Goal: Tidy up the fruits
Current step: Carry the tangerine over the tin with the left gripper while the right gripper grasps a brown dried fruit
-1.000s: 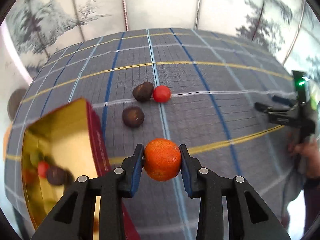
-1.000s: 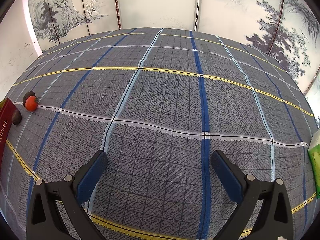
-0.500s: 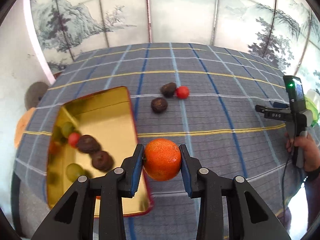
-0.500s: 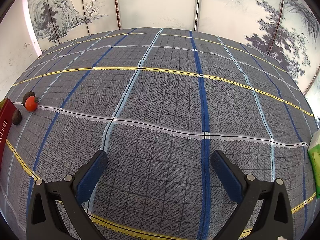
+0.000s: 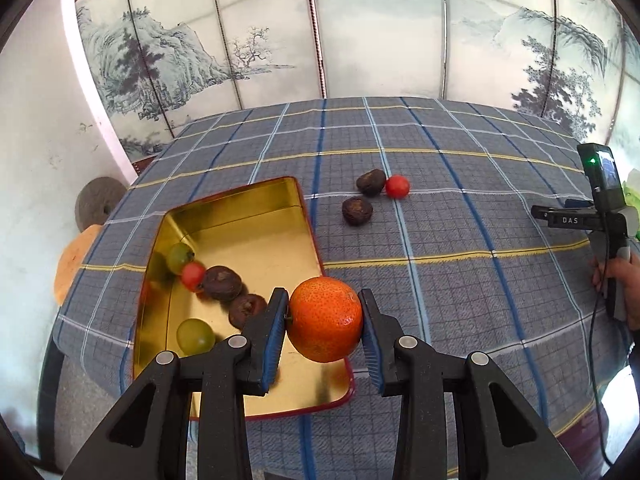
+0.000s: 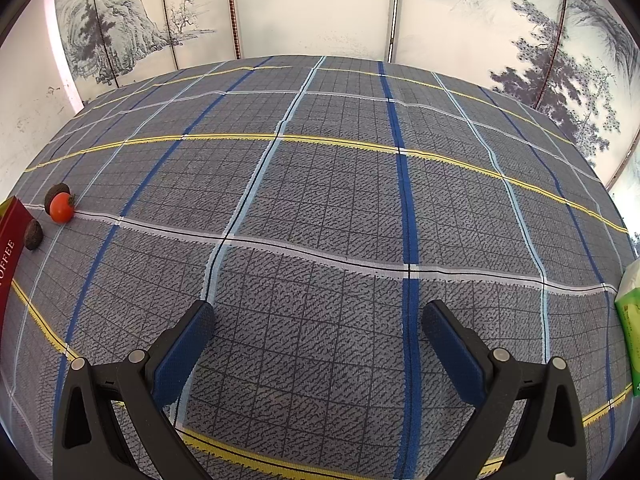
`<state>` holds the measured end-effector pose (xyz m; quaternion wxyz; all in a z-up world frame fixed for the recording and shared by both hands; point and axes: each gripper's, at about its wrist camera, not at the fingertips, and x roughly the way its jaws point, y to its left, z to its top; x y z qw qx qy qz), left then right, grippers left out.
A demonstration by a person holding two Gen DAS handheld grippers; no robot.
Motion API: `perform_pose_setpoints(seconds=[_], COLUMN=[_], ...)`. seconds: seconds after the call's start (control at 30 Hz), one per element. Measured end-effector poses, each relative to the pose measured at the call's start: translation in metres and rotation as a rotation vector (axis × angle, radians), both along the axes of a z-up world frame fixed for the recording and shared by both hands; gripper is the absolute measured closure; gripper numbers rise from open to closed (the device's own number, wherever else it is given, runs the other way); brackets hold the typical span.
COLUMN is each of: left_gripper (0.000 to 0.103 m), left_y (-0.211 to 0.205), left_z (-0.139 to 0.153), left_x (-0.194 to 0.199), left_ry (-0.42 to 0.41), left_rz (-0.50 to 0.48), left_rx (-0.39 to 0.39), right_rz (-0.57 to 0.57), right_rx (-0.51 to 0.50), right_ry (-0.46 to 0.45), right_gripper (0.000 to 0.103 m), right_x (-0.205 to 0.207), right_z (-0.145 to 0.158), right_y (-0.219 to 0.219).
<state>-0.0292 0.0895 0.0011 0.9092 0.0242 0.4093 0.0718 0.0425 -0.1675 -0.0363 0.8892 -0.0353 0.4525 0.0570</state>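
Above the gold tin's [image 5: 248, 220] 5 o'clock corner, left gripper [image 5: 325, 330] jaws clench the orange [image 5: 325, 325], presumably for dropping in. Right gripper [image 6: 318, 326] jaws gape, holding nothing.

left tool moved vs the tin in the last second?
Yes. The left tool, shut on the orange, pulled back and over toward the gold tin; the tin's whole interior now shows.

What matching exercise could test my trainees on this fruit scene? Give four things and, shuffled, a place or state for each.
Things:
1. orange
2. green grape
3. cherry tomato
4. right gripper

Places or states:
A. on the tablecloth beside a dark wrinkled fruit
B. open, holding nothing
C. clamped in the left gripper
D. inside the gold tin

Pairs: 1-C, 2-D, 3-A, 4-B
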Motion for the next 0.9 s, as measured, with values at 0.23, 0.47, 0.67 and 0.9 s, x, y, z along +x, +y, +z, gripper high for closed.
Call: perform_pose_setpoints(seconds=[0.23,0.47,0.67,0.9], left_gripper=[0.066,0.066,0.066,0.066], left_y=[0.012,0.024,0.03,0.041], left_z=[-0.007,-0.013,-0.017,-0.021], left_x=[-0.002,-0.002,-0.001,0.0], left_ry=[0.009,0.015,0.022,0.029], left_rz=[0.03,0.058,0.068,0.087], left_rx=[-0.004,-0.017,-0.012,-0.015], right_rz=[0.001,0.039,0.23,0.514], right_rx=[0.001,0.026,0.13,0.287], right_ry=[0.0,-0.038,-0.158,-0.118], right_gripper=[0.0,0.0,0.008,0.024], right_x=[0.001,-0.004,-0.041,-0.064], right_z=[0.0,0.005,0.025,0.036], right_y=[0.0,0.002,0.046,0.14])
